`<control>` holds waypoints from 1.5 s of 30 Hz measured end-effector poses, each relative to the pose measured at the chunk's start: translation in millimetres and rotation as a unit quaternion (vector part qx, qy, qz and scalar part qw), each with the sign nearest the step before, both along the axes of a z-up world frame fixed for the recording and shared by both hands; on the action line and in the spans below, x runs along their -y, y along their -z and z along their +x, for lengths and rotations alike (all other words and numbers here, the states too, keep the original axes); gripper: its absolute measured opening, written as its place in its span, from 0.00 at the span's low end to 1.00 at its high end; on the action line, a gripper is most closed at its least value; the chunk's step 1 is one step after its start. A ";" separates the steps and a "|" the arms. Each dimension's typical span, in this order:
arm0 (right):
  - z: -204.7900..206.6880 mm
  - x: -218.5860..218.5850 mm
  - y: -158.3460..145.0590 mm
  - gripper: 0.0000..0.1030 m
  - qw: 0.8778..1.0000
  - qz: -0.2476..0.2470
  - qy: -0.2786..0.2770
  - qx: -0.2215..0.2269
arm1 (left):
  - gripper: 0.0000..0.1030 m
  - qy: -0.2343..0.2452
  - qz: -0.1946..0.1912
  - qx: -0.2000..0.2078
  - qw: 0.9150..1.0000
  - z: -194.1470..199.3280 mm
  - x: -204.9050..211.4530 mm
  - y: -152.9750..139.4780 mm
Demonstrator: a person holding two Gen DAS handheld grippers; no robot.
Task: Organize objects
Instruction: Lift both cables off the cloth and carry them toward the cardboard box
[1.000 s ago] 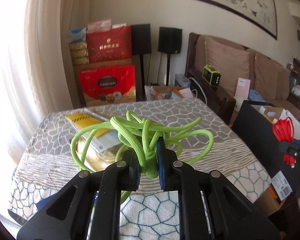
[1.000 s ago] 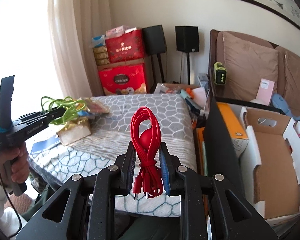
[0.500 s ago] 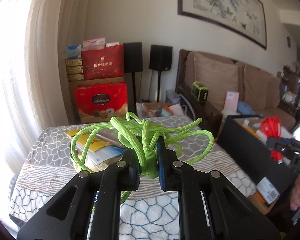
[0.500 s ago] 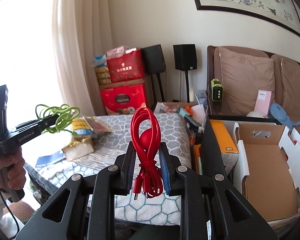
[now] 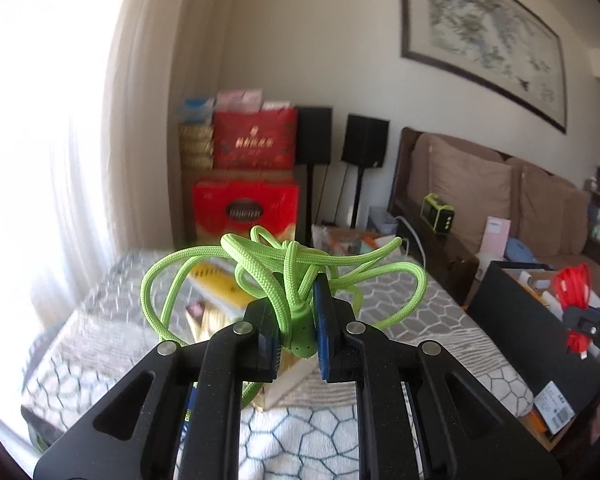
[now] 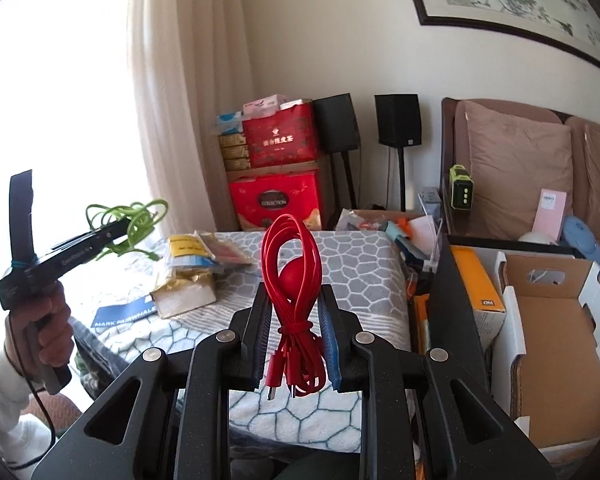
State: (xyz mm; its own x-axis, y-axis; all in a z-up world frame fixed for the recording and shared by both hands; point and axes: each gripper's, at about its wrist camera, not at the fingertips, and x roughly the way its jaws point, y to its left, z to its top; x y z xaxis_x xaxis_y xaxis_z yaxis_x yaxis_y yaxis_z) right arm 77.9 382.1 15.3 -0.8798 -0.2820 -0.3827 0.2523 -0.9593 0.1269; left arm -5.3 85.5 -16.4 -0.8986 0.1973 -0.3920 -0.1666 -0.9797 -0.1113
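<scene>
My left gripper (image 5: 298, 304) is shut on a bundle of braided green cable (image 5: 284, 264), whose loops spread out above the patterned table (image 5: 428, 340). In the right wrist view that same left gripper (image 6: 128, 222) shows at the left, held up by a hand with the green cable (image 6: 136, 216) in it. My right gripper (image 6: 294, 312) is shut on a coiled red cable (image 6: 294, 264) tied at its middle, plugs hanging below the pads. The red cable (image 5: 572, 292) also appears at the right edge of the left wrist view, over the black box.
Books and packets (image 6: 192, 264) lie on the table. A black box (image 5: 540, 328) stands right of it, and an open cardboard box (image 6: 552, 344) holds an orange carton (image 6: 476, 280). Red gift boxes (image 6: 280, 168), speakers and a sofa (image 6: 516, 172) line the far wall.
The left gripper has risen and tilted up with the green cable, so more wall and less table show. The right view has tilted up slightly; the red cable stays gripped.
</scene>
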 end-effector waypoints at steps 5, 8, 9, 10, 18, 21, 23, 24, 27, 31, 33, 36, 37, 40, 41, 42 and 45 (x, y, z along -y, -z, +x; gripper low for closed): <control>0.5 -3.5 -2.2 0.22 1.000 0.000 0.011 -0.005 | 0.12 -0.004 -0.001 0.012 1.000 -3.5 -2.5 2.6; -0.7 -8.3 -3.0 0.22 1.000 -0.002 0.019 -0.003 | 0.12 -0.002 -0.010 0.009 1.000 -4.0 -7.7 0.8; -1.1 -9.6 -2.7 0.22 1.000 -0.002 0.022 -0.002 | 0.12 0.000 -0.013 0.010 1.000 -4.1 -10.9 0.3; -1.5 -11.0 -2.5 0.22 1.000 -0.001 0.025 -0.002 | 0.12 0.002 -0.015 0.011 1.000 -3.5 -12.8 0.5; -1.1 -20.8 -5.2 0.22 0.999 -0.008 0.040 -0.006 | 0.12 0.016 -0.027 0.009 0.999 2.4 -27.5 0.5; 0.5 -25.1 -7.1 0.22 0.999 -0.014 0.044 -0.007 | 0.12 0.024 -0.032 0.006 0.999 3.4 -35.2 -2.5; 1.0 -26.2 -8.0 0.22 0.999 -0.010 0.047 -0.009 | 0.12 0.027 -0.035 0.003 0.999 3.6 -39.5 -4.6; 1.5 -26.4 -8.2 0.22 0.999 -0.009 0.048 -0.010 | 0.12 0.028 -0.036 0.002 0.999 3.5 -40.9 -5.1; 1.5 -28.2 -9.3 0.22 0.999 -0.007 0.050 -0.010 | 0.12 0.032 -0.038 0.003 0.999 1.7 -45.0 -7.0; 2.1 -31.4 -10.9 0.22 0.998 -0.005 0.055 -0.013 | 0.12 0.039 -0.041 0.003 0.998 0.2 -50.6 -8.4; 1.9 -34.4 -11.6 0.22 0.998 -0.006 0.059 -0.013 | 0.12 0.043 -0.043 0.002 0.998 0.5 -54.0 -9.7; 1.8 -40.5 -12.4 0.22 0.998 -0.010 0.065 -0.013 | 0.12 0.050 -0.046 -0.002 0.998 1.8 -59.1 -12.8; 1.2 -42.5 -12.8 0.22 0.998 -0.011 0.067 -0.013 | 0.12 0.052 -0.046 -0.004 0.998 2.2 -60.6 -14.0; 2.1 -49.1 -14.5 0.22 0.997 -0.016 0.074 -0.015 | 0.12 0.056 -0.044 -0.002 0.997 1.4 -62.6 -16.6; 2.6 -51.0 -15.3 0.22 0.997 -0.017 0.076 -0.016 | 0.12 0.057 -0.043 -0.002 0.997 1.3 -62.9 -17.3; 2.9 -52.9 -16.0 0.22 0.997 -0.018 0.078 -0.017 | 0.12 0.057 -0.044 -0.003 0.997 1.2 -63.3 -17.8; 2.9 -57.8 -17.8 0.22 0.996 -0.018 0.084 -0.018 | 0.12 0.059 -0.042 -0.003 0.997 0.4 -64.7 -19.8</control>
